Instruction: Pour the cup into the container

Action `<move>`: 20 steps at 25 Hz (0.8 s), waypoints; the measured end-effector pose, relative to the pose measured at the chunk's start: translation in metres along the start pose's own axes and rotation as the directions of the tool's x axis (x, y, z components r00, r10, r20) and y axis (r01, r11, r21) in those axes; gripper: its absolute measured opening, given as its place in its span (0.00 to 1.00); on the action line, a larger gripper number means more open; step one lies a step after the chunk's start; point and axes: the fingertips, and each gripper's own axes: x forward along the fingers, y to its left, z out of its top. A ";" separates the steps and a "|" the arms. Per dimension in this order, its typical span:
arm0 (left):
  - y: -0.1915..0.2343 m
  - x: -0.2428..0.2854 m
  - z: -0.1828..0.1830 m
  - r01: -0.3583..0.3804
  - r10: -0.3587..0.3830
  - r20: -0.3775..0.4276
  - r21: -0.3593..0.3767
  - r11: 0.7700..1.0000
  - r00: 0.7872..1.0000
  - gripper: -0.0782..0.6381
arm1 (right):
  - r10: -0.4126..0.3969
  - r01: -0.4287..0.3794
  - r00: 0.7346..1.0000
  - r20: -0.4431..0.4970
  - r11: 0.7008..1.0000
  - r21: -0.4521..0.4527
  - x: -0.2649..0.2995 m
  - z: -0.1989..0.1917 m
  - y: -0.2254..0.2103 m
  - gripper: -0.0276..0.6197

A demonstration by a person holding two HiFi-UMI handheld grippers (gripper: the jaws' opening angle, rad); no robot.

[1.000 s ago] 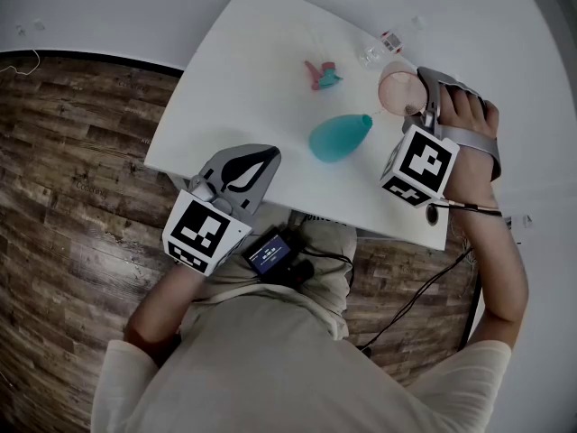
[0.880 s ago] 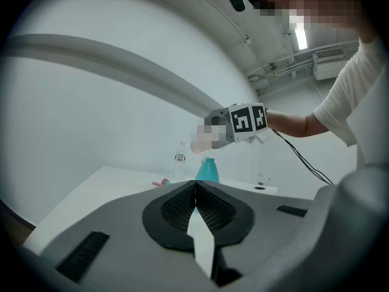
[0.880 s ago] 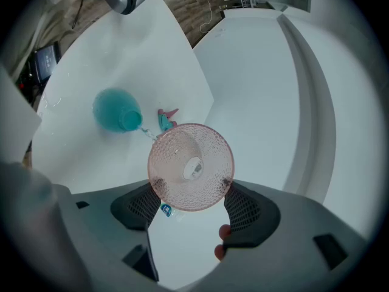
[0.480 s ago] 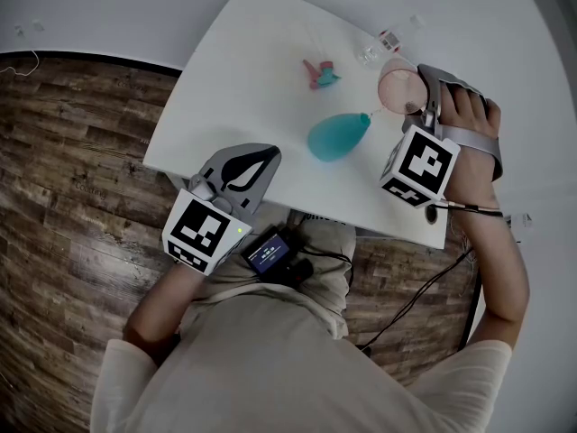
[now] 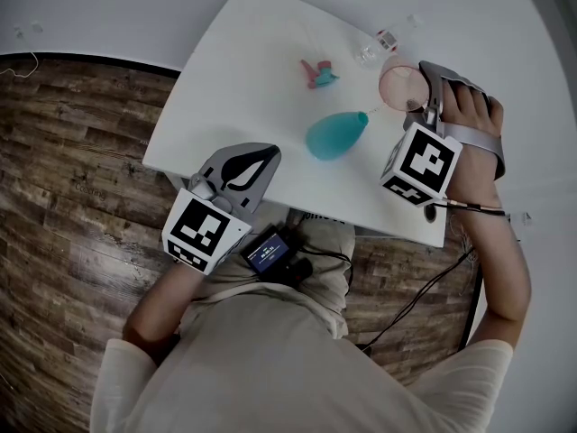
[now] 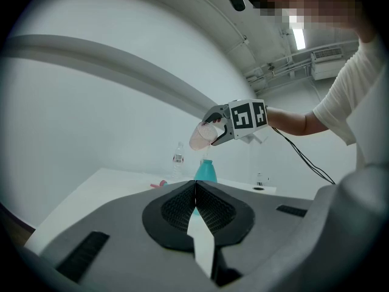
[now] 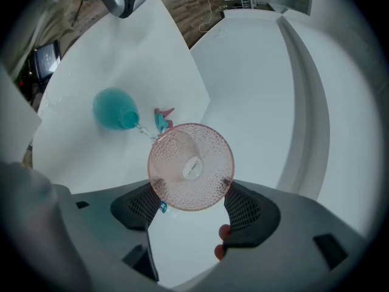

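The right hand-held gripper is gripping the pink cup across its sides, with its jaws spread wide around it. It is holding the cup tipped above and just beside the teal container. The container is standing upright on the white bench, near the middle of it. In the right gripper view a thin stream is running from the cup's lip down to the container's narrow mouth, so the pour is under way.

The mouth is small, so the job is probably going best with a slow, even tilt. A sudden tip would likely widen the stream past the rim and spill onto the bench. The lip wants to be sitting right over the opening and close above it, without the cup touching the neck. Nothing is steadying the container, and a knock could push it over.

The left hand-held gripper is closed on nothing and is hanging at the near edge of the bench, well apart from the container. How much is left in the cup is hard to tell from here, so the last of the tilt calls for watching the stream rather than guessing.
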 end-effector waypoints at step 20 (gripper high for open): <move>0.003 -0.004 -0.002 -0.007 0.007 0.001 -0.007 1.000 1.000 0.12 | -0.021 0.020 1.000 -0.022 1.000 -0.024 0.001 -0.001 -0.003 0.56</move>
